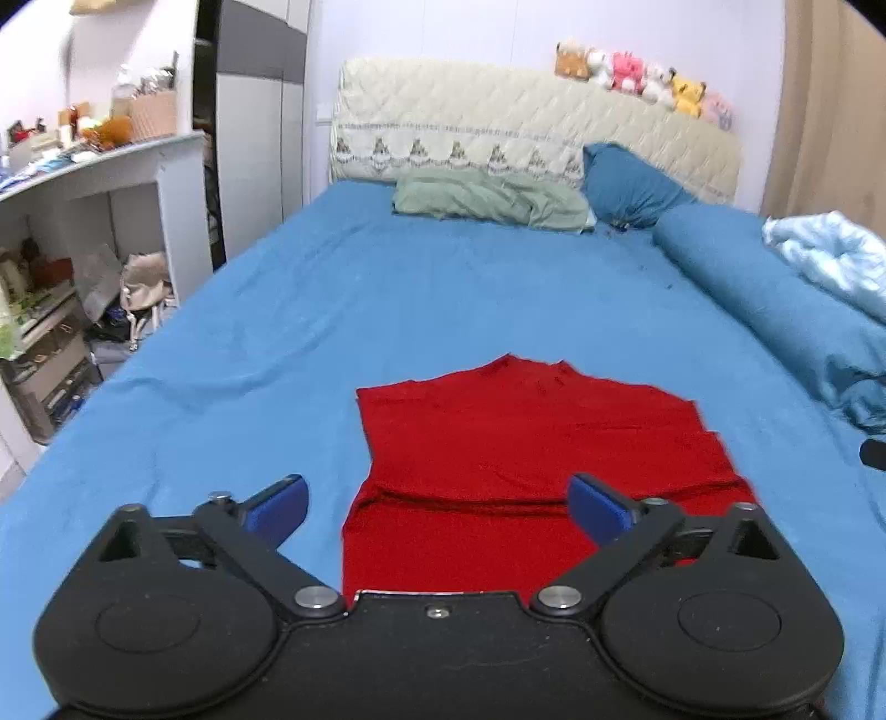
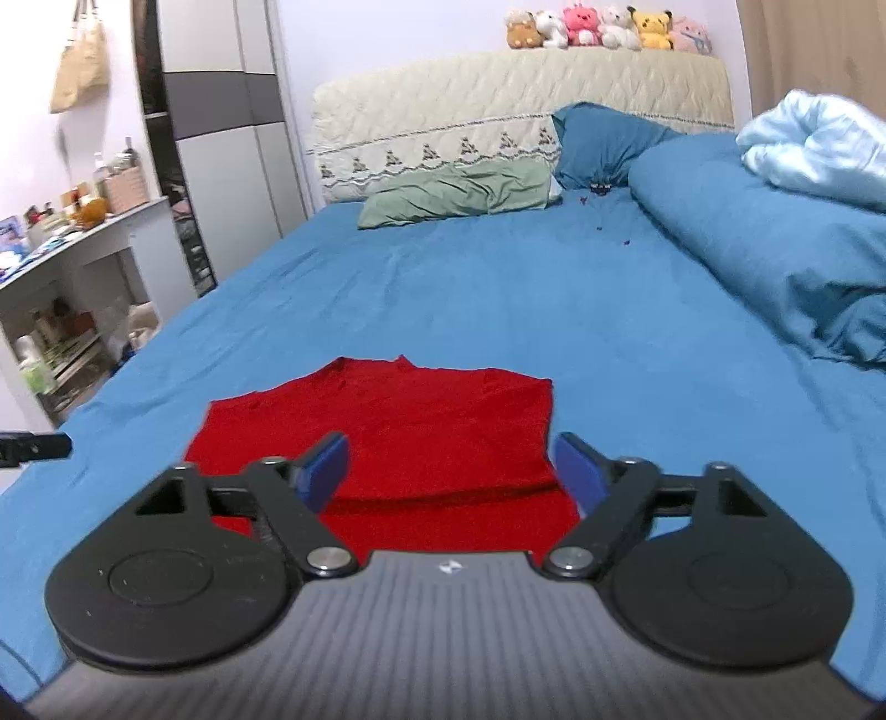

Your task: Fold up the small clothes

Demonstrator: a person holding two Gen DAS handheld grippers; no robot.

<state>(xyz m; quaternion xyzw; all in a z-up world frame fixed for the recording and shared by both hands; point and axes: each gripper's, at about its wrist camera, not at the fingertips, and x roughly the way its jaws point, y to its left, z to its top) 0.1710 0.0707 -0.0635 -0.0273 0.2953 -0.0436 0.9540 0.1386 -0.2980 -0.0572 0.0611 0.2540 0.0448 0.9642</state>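
A wide bed [image 1: 443, 288] fills both views, covered by a blue sheet of soft, matte cloth with shallow wrinkles running across it. Behind it stands a cream quilted headboard [image 1: 531, 116] with a stitched diamond pattern and an embroidered band along its lower edge. Along the right side lies a long blue rolled duvet [image 2: 764, 232], thick and rumpled, with a pale glossy blanket [image 2: 819, 144] bunched on top. At the head rest a flat sage-green pillow [image 1: 487, 196], creased, and a plump dark blue pillow [image 1: 626, 183]. The red garment [image 1: 526, 443], a thin knit cloth, lies flat on the sheet near the foot of the bed, roughly rectangular, with its near part doubled over so a fold edge runs across it. A row of 6 fuzzy plush toys [image 2: 609, 25] sits on the headboard. The left hand-held gripper [image 1: 437, 501] has black hard plastic arms and blue pads spread wide apart above the garment, holding nothing; the right hand-held gripper [image 2: 451, 468] is likewise spread wide and empty above it.
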